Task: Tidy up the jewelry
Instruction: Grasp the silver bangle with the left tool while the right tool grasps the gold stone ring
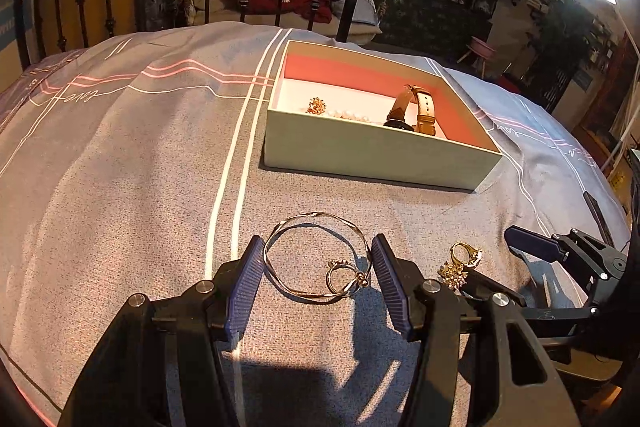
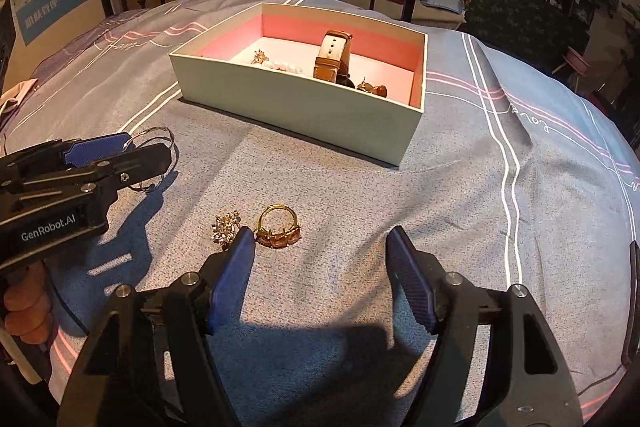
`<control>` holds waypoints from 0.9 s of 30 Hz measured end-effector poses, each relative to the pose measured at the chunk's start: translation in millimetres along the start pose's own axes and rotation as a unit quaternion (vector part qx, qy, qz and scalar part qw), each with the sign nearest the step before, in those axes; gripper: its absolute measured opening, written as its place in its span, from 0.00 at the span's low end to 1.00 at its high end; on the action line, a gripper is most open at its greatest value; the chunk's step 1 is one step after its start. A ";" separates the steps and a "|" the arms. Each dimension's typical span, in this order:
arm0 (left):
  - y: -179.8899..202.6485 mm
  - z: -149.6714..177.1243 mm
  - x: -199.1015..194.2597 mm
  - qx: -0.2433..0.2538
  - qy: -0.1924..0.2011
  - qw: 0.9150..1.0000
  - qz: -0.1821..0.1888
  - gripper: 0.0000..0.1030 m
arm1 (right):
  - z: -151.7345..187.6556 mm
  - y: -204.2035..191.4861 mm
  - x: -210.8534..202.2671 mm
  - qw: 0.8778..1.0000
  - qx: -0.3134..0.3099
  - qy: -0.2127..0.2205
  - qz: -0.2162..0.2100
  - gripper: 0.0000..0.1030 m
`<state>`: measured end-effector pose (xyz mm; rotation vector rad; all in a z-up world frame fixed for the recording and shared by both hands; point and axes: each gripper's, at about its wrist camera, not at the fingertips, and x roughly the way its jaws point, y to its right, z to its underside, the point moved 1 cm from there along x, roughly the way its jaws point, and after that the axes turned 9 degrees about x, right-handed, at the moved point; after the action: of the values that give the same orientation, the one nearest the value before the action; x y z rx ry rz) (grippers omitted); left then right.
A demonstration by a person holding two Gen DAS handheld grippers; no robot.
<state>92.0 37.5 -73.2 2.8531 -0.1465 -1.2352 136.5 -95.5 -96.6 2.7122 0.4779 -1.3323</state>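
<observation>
The bangle point(image 1: 316, 257) lies flat on the bedspread point(image 1: 120, 167), with a small ring point(image 1: 340, 277) resting inside its loop. My left gripper point(image 1: 318, 269) straddles it, jaws wide, pads just outside the wire on either side, holding nothing yet. I judge this the pick-up step for the bangle. Next I need to close on the thin wire without catching the ring, then carry it to the box point(image 1: 372, 151), which already holds a watch point(image 1: 416, 109), pearls point(image 1: 348, 114) and a brooch point(image 1: 317, 105). My right gripper point(image 2: 320, 243) waits, wide and empty, near the stone ring point(image 2: 278, 225) and cluster piece point(image 2: 226, 227).
</observation>
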 end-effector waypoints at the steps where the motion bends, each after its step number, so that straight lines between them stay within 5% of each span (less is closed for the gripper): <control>1: 0.0 0.0 0.1 0.000 0.000 1.000 0.000 0.52 | -0.5 -0.6 0.4 1.000 -0.002 0.000 0.001 0.67; 7: 0.0 0.2 0.2 0.000 -0.001 1.000 0.000 0.52 | -1.9 -5.8 1.2 1.000 -0.012 -0.001 -0.009 0.51; 11: 0.0 0.0 -0.1 0.000 0.000 1.000 0.001 0.52 | -2.0 -9.8 0.0 1.000 -0.021 0.002 -0.016 0.24; 19: -1.7 3.0 0.4 -0.004 0.004 1.000 0.003 0.52 | 9.1 18.7 -22.4 0.995 0.045 0.038 -0.076 0.24; 27: -1.6 3.2 0.2 -0.003 0.004 1.000 0.002 0.52 | 11.7 14.7 -23.2 0.996 0.038 0.040 -0.071 0.24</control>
<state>89.9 39.1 -75.6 2.8513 -0.1489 -1.2199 118.9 -117.5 -86.7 2.8503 0.6518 -1.3014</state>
